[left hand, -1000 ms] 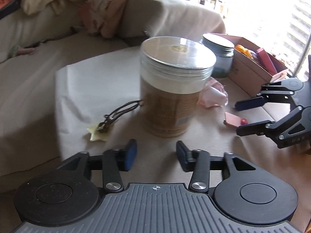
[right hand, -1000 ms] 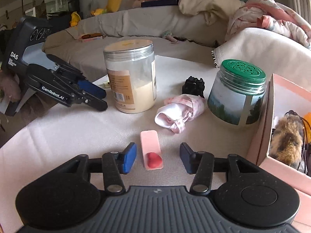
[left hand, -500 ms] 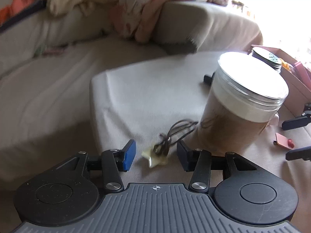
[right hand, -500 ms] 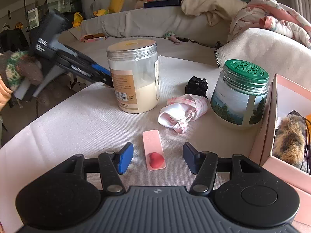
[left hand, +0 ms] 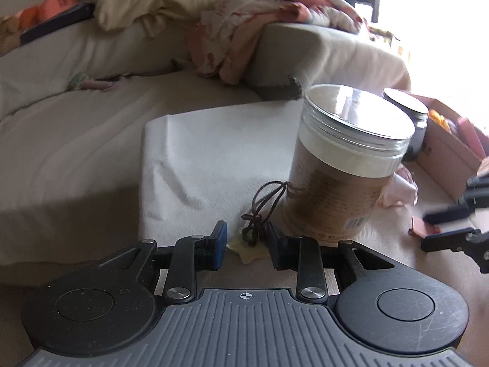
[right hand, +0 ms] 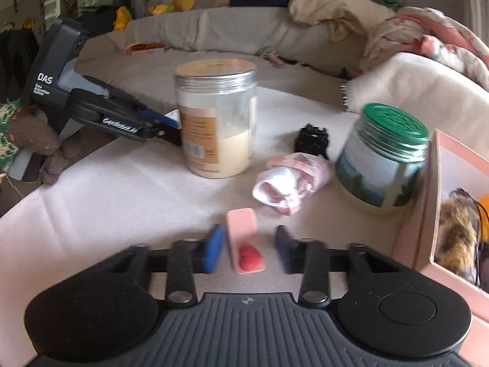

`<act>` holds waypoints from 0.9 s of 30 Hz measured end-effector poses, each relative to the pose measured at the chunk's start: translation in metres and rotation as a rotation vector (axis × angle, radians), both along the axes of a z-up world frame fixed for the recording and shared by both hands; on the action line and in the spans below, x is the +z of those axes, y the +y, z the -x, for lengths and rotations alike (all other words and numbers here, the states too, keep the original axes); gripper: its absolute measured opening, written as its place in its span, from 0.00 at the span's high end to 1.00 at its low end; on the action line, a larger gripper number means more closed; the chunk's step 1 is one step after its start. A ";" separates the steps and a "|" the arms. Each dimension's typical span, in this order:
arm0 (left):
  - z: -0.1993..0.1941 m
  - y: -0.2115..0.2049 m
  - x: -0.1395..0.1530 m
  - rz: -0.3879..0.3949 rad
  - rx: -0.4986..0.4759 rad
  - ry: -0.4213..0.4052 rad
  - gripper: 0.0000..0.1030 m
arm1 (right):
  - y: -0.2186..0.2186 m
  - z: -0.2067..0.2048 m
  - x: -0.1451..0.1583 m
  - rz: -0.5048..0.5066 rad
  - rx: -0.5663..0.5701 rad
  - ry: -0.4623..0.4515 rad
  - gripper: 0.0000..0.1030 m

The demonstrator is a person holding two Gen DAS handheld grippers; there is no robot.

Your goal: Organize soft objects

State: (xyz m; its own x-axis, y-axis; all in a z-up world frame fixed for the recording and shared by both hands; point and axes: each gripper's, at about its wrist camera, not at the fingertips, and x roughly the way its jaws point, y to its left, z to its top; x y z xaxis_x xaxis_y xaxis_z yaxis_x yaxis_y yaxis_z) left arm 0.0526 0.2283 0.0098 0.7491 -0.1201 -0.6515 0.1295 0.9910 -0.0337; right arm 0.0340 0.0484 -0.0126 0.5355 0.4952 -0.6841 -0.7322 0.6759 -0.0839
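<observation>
My left gripper [left hand: 246, 246] is open, its jaws either side of a pale yellow star charm [left hand: 249, 249] tied to a brown cord [left hand: 266, 197] that lies against a tall powder jar [left hand: 348, 171]. My right gripper [right hand: 249, 249] is open, its jaws either side of a pink flat piece with a red heart [right hand: 244, 244] on the table. A rolled pink-and-white sock [right hand: 290, 183] and a black scrunchie [right hand: 311, 137] lie beyond it. The left gripper also shows in the right wrist view [right hand: 169, 128], beside the powder jar [right hand: 217, 119].
A green-lidded glass jar [right hand: 382, 165] stands right of the sock. A pink cardboard box [right hand: 434, 202] with a furry item [right hand: 455, 229] sits at the right edge. A sofa with blankets [left hand: 269, 30] lies behind the cloth-covered table [left hand: 198, 159].
My left gripper has swung left and forward from facing the jar to straddle the star charm. My right gripper has moved forward so the pink heart piece sits between its jaws.
</observation>
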 end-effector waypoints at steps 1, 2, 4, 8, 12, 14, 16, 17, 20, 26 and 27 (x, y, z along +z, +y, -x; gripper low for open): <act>0.000 0.002 0.001 0.009 0.011 0.004 0.69 | 0.003 0.002 0.002 0.018 0.011 -0.001 0.81; 0.000 0.004 0.003 0.017 0.026 0.006 0.69 | 0.004 0.004 0.005 0.024 0.021 -0.006 0.81; -0.002 0.011 0.009 0.040 0.054 0.004 0.69 | 0.004 0.006 0.013 0.020 0.036 -0.013 0.81; -0.005 0.022 0.034 0.102 0.105 -0.035 0.69 | -0.002 0.002 0.042 -0.033 0.024 -0.038 0.81; -0.001 0.018 0.092 0.051 0.113 -0.149 0.69 | -0.021 -0.006 0.090 -0.112 -0.011 -0.113 0.81; 0.004 0.007 0.133 0.040 0.078 -0.223 0.69 | -0.039 -0.012 0.122 -0.166 -0.052 -0.169 0.81; 0.008 -0.013 0.174 0.042 0.023 -0.302 0.69 | -0.062 -0.019 0.155 -0.222 -0.100 -0.208 0.81; 0.009 -0.026 0.192 0.052 -0.008 -0.337 0.69 | -0.075 -0.023 0.169 -0.246 -0.132 -0.228 0.81; -0.001 -0.073 0.230 0.141 -0.117 -0.383 0.69 | -0.112 -0.032 0.195 -0.268 -0.228 -0.285 0.81; -0.067 -0.181 0.220 0.319 -0.320 -0.208 0.67 | -0.179 -0.051 0.182 -0.230 -0.374 -0.258 0.74; -0.080 -0.198 0.205 0.337 -0.335 -0.138 0.67 | -0.191 -0.054 0.172 -0.232 -0.400 -0.224 0.69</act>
State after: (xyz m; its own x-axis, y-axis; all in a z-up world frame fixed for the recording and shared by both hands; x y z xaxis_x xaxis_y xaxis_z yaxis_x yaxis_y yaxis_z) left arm 0.1326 0.0301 0.2147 0.7098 -0.5559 -0.4327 0.4646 0.8311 -0.3056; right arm 0.0878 -0.1426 0.1594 0.8349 0.3468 -0.4274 -0.3938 0.9189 -0.0238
